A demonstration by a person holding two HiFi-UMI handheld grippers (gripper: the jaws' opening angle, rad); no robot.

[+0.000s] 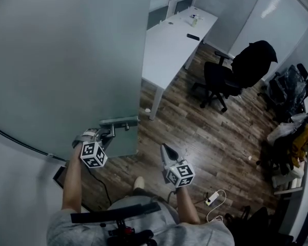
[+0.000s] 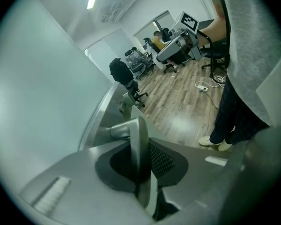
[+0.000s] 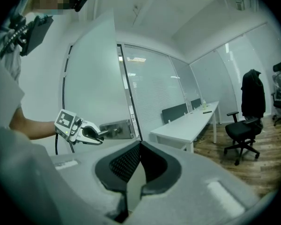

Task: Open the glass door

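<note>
Wood-plank flooring (image 1: 195, 132) runs through an office. A long white desk (image 1: 174, 45) has its near end close to the door's free edge, and a black swivel chair draped with a dark jacket (image 1: 236, 76) sits farther off. A white power strip (image 1: 211, 200) lies near the person's feet. At the left stands the tall frosted glass door (image 1: 66, 60). Its brushed-metal lever handle (image 2: 136, 135) lies level along the pane, beside that free edge. The left gripper (image 1: 107, 133) is clamped around the lever. The right gripper (image 1: 164, 148) hovers apart from the door, jaws pressed together on nothing.
</note>
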